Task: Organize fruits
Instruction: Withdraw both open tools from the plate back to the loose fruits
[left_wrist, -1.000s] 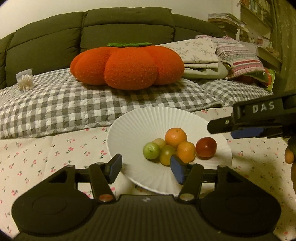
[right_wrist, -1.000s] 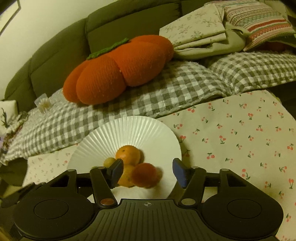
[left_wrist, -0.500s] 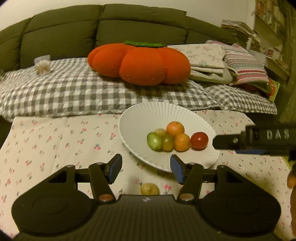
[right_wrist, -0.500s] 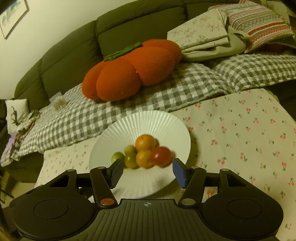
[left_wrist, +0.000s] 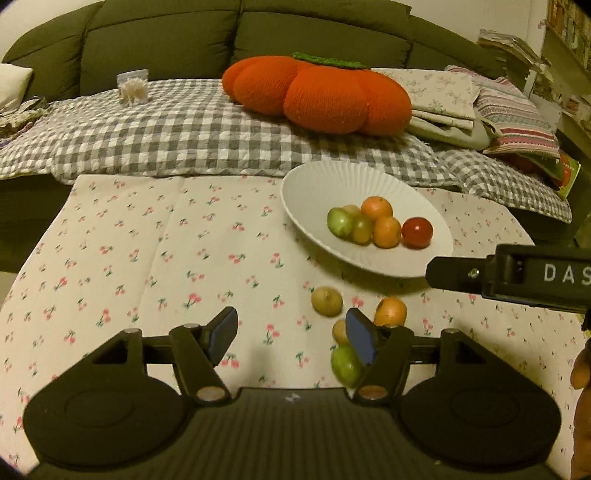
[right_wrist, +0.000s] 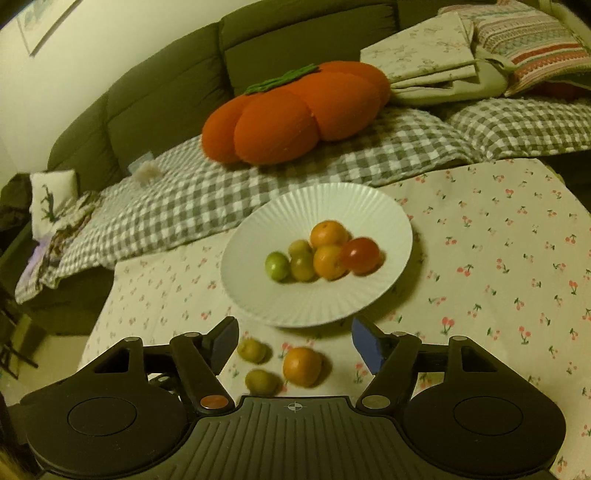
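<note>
Left wrist view: my left jaws (left_wrist: 291, 338) hang over the cherry-print cloth (left_wrist: 155, 258) on the bench, blue pads apart and opening, with only bare cloth between them. Four loose fruits lie at my right pad: a yellow-brown one (left_wrist: 326, 301) just ahead of it, an orange one (left_wrist: 390, 311) beside that, a green one (left_wrist: 345, 365) and a smaller yellowish one (left_wrist: 339, 331) partly hidden behind the pad itself. None of them touches my pads.

Farther ahead and to the right sits the white ribbed plate (left_wrist: 317, 184), carrying a tight cluster: a green fruit (left_wrist: 339, 221), two olive-yellow ones, two orange ones (left_wrist: 376, 208) and a glossy red one (left_wrist: 416, 232) at the right end. My right jaws' black arm reaches in from the right edge, just in front of the plate rim.

From the right wrist view, my right jaws (right_wrist: 293, 341) also stand apart and opening, clamped on nothing. Three of the loose fruits lie on the cloth between the pads, near the camera: the orange one (right_wrist: 302, 365) in the middle, two yellowish ones (right_wrist: 252, 350) to its left. The plate (right_wrist: 295, 302) lies just beyond, its fruit slightly blurred. Behind it, a checked blanket (right_wrist: 258, 177) and an orange pumpkin cushion (right_wrist: 295, 114) rest on a green sofa.
</note>
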